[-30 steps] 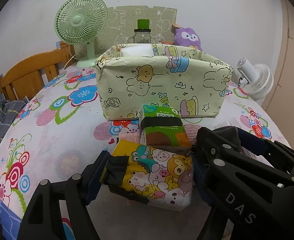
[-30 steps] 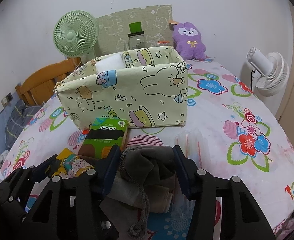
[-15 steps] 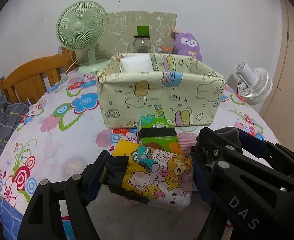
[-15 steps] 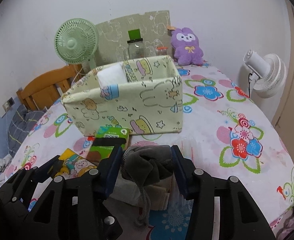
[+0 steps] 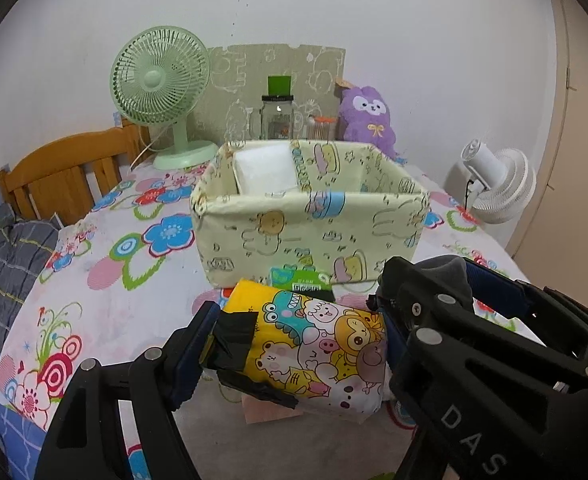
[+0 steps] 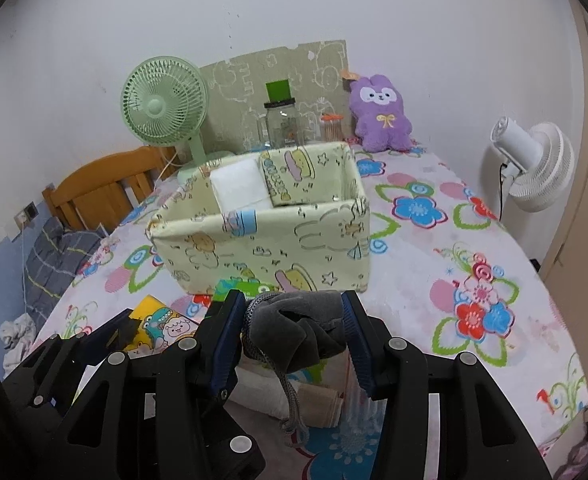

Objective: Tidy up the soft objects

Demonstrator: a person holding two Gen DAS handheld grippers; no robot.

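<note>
Left claw [image 5: 297, 344] clamps glossy cartoon-print tissue pack [image 5: 317, 340] — right claw [image 6: 292, 328] grips soft grey, probably drawstring, pouch [image 6: 294, 328].

The yellow cartoon pack [image 5: 313, 344] is glossy plastic film, crinkled at its sealed end, with a strip of matt black tape. The grey pouch [image 6: 297, 328] is soft, napped cloth with a woven cord. The storage box [image 5: 309, 236] looks like printed fabric, matt and slightly creased (its walls sag a little). Each tool, left [image 5: 294, 344] and right [image 6: 292, 330], is matt black plastic with shiny metal screws and blue pads. The tabletop [image 6: 433, 256] wears a smooth flowered covering. The chair [image 5: 70, 168] is varnished wood; the purple toy [image 6: 379, 114] is plush.
</note>
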